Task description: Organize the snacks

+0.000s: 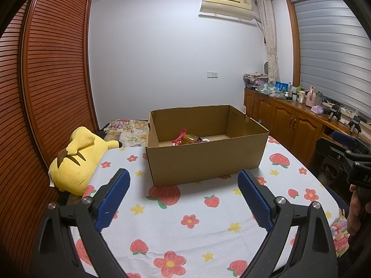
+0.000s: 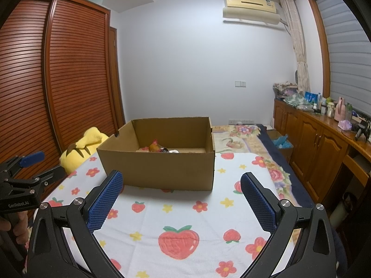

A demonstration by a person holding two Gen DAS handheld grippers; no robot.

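An open brown cardboard box stands on a white cloth printed with strawberries and flowers. Several snack packets lie on its floor, mostly hidden by the near wall. My left gripper hovers open over the cloth just short of the box, nothing between its blue pads. My right gripper is open too, empty, at the same distance from the box. Each gripper shows at the edge of the other's view, the right gripper held by a hand.
A yellow plush toy lies left of the box by the slatted wardrobe. A wooden cabinet with bottles and clutter runs along the right. A floral bedspread lies beyond the box.
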